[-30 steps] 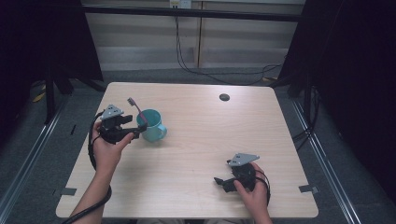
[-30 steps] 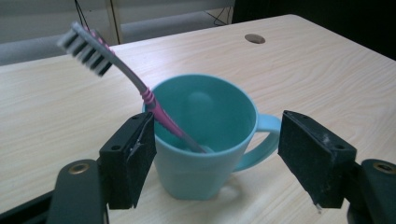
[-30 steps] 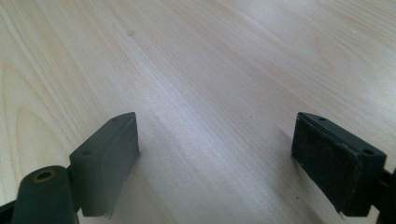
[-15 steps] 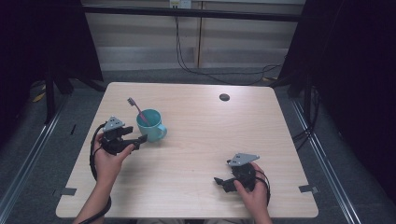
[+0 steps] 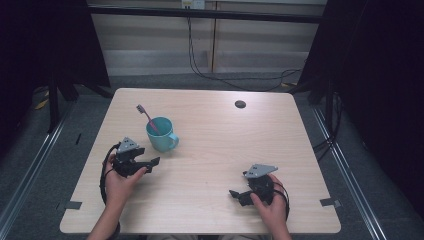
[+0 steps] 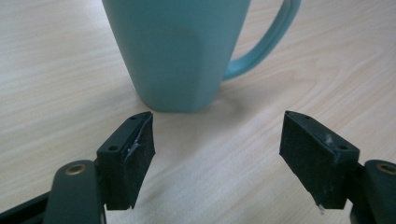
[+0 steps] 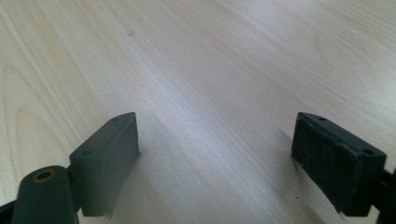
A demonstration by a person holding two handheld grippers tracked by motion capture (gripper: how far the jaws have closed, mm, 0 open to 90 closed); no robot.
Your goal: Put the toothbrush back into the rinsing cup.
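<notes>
A light wooden table (image 5: 210, 150) carries a teal mug (image 5: 161, 134) with a toothbrush (image 5: 148, 117) standing in it. The left gripper (image 5: 150, 164), jaws spread and empty, sits just near-left of the mug; the right gripper (image 5: 236, 195), jaws likewise apart, rests well to the mug's near-right

A teal mug (image 5: 161, 133) stands upright on the table's left half, its handle toward the near right. A toothbrush (image 5: 147, 117) with a dark pink handle leans inside, head up and tilted far-left.
</notes>
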